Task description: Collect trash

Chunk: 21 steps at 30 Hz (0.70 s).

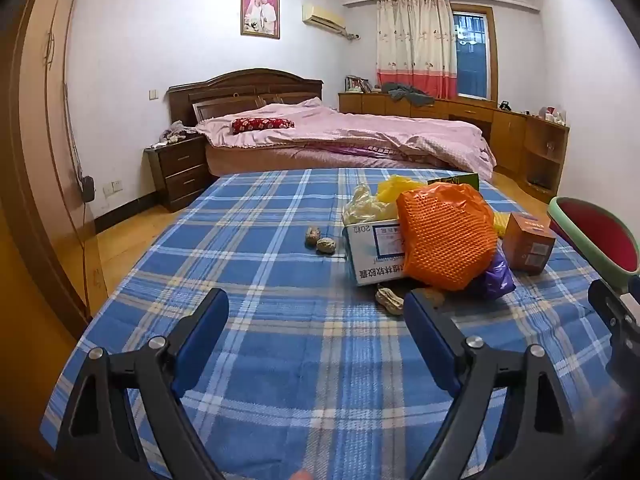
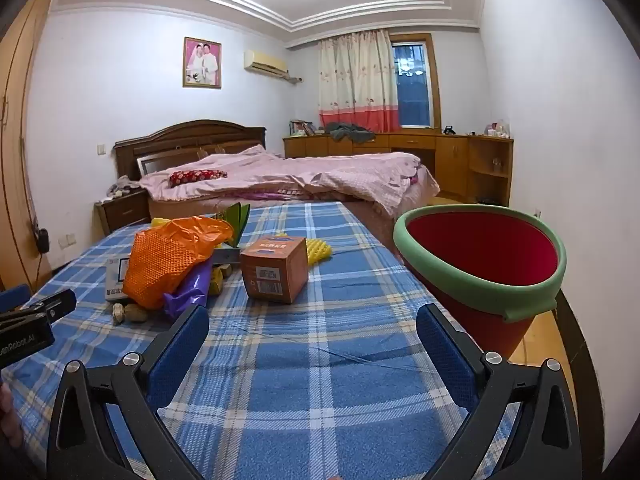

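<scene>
A heap of trash lies on the blue plaid cloth [image 1: 280, 300]: an orange plastic bag [image 1: 448, 236], a white carton [image 1: 372, 252], a purple wrapper [image 1: 498, 276], yellow bags [image 1: 380, 200], an orange box [image 1: 526, 242] and nut shells [image 1: 390, 300]. Two more shells [image 1: 320, 240] lie apart to the left. My left gripper [image 1: 316, 312] is open and empty, just short of the heap. My right gripper [image 2: 312, 328] is open and empty, in front of the orange box [image 2: 274, 268] and orange bag [image 2: 168, 260]. A red bucket with a green rim [image 2: 480, 264] stands at the right edge.
Beyond the table stands a bed with a pink quilt [image 1: 340, 132], a dark nightstand [image 1: 180, 168] to its left, and wooden cabinets [image 1: 520, 132] under the window. A wardrobe [image 1: 36, 120] runs along the left wall. The bucket [image 1: 596, 236] also shows at the right of the left wrist view.
</scene>
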Each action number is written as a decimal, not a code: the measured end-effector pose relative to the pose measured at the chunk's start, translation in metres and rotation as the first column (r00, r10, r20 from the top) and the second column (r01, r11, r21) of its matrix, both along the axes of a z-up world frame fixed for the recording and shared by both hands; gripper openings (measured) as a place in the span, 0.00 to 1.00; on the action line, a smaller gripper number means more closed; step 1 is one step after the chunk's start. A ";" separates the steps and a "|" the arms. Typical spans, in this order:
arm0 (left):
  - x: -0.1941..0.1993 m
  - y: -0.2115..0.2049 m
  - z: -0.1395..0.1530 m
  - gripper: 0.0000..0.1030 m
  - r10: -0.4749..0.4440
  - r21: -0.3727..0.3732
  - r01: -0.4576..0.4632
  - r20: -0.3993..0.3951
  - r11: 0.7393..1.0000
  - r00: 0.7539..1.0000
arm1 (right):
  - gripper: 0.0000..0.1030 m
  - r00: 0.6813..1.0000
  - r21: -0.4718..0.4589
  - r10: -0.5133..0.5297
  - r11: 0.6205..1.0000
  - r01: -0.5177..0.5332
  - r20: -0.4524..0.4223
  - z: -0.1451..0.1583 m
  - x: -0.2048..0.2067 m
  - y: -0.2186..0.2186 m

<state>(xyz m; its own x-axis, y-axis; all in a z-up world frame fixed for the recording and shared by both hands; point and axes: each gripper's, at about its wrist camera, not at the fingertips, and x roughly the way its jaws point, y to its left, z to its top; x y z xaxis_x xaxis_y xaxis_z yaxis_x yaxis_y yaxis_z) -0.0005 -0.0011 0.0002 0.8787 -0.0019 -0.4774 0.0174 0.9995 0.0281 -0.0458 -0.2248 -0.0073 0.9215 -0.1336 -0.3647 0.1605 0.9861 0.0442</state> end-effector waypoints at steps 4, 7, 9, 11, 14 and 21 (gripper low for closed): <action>0.001 0.001 0.000 0.87 0.011 -0.014 -0.011 -0.013 1.000 1.000 | 1.00 1.000 0.001 0.001 1.000 -0.001 -0.001 0.000 0.000 0.000; 0.003 0.003 0.000 0.87 0.012 -0.014 -0.012 -0.012 1.000 1.000 | 1.00 1.000 0.002 0.001 1.000 -0.001 -0.001 0.000 0.000 0.000; -0.001 0.002 -0.002 0.87 0.006 -0.005 -0.006 -0.008 1.000 1.000 | 1.00 1.000 0.002 0.000 1.000 0.000 0.000 0.000 0.000 -0.001; -0.001 0.002 -0.002 0.87 0.006 -0.006 -0.006 -0.007 1.000 1.000 | 1.00 1.000 0.001 0.001 1.000 -0.001 -0.001 0.000 0.000 0.000; -0.001 0.002 -0.001 0.87 0.006 -0.006 -0.006 -0.007 1.000 1.000 | 1.00 1.000 0.002 0.001 1.000 -0.001 0.000 0.000 0.000 0.000; -0.001 0.002 -0.001 0.87 0.007 -0.006 -0.007 -0.008 1.000 1.000 | 1.00 1.000 0.003 0.001 1.000 -0.001 0.000 0.000 0.000 0.000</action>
